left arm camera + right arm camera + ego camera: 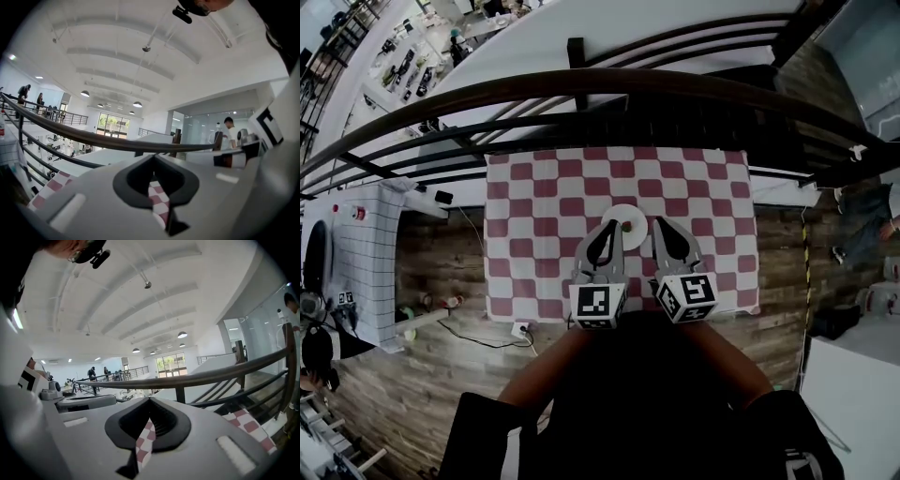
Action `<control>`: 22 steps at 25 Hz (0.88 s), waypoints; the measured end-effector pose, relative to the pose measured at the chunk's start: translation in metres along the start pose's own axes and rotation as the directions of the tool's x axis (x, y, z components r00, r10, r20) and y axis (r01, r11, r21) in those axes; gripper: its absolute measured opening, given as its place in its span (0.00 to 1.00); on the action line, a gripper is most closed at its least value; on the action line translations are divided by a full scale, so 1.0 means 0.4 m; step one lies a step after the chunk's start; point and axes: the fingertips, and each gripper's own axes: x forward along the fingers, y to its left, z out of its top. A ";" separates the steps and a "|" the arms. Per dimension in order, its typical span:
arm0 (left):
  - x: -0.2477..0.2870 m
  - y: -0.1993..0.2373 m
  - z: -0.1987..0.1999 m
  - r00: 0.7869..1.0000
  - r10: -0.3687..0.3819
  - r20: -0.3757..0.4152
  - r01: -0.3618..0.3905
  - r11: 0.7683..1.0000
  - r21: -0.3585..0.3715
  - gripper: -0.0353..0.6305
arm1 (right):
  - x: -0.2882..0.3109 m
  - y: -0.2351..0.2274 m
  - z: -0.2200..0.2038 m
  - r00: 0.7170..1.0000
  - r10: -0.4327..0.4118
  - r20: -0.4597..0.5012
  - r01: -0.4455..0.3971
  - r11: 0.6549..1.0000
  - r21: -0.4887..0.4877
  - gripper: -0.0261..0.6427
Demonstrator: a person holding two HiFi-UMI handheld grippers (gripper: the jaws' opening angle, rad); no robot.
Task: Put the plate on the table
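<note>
**Plate flat on desk, just ahead of 2 closed pairs of fingers**

From the head view: a white plate point(623, 214) lying flat on the red-and-white checkered desk point(525, 234), near its middle. Just short of it, side by side, the left gripper point(613, 227) and the right gripper point(659, 223), both pointing away from the person. Overlapped at its near-left rim by the left fingertips; contact there impossible to judge. Close beside its right rim, the right fingertips, apart from it. In each gripper view, fingers pressed together, pinching nothing, with only checkered cloth showing through the opening behind the tips.
</note>
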 end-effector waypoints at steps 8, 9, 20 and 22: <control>-0.002 0.023 0.002 0.999 0.035 -0.006 -0.035 0.999 0.006 0.07 | 0.010 0.024 0.013 1.000 0.021 0.018 -0.020 0.998 -0.051 0.03; -0.002 0.025 0.002 0.999 0.039 -0.007 -0.039 0.999 0.006 0.07 | 0.012 0.024 0.014 1.000 0.022 0.017 -0.021 0.998 -0.057 0.03; -0.002 0.027 0.004 0.998 0.068 -0.004 -0.068 0.998 0.016 0.07 | 0.018 0.026 0.001 0.999 0.048 -0.008 -0.049 0.995 -0.084 0.03; -0.001 0.025 0.005 0.997 0.071 -0.004 -0.071 0.997 0.017 0.07 | 0.017 0.024 0.001 0.999 0.048 -0.014 -0.049 0.995 -0.085 0.03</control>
